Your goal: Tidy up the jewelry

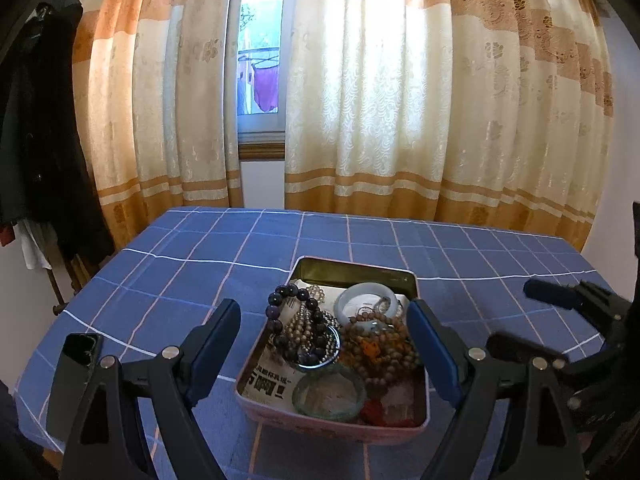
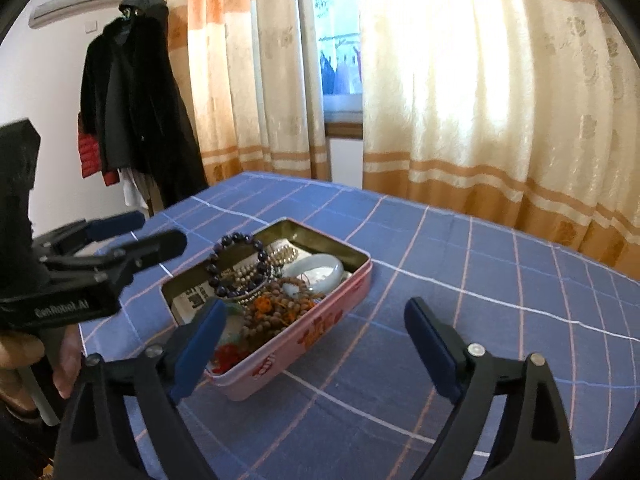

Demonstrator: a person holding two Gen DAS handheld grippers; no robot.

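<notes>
Pink tin (image 1: 332, 420) holds tangled beads (image 1: 380, 344) and bangles at 12 o'clock from the wide, empty left gripper (image 1: 324, 344) and right gripper (image 2: 316, 344); pinch one strand only, lifting slowly.

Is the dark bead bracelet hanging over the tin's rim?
Yes, the dark bead bracelet drapes over the tin's left rim.
</notes>
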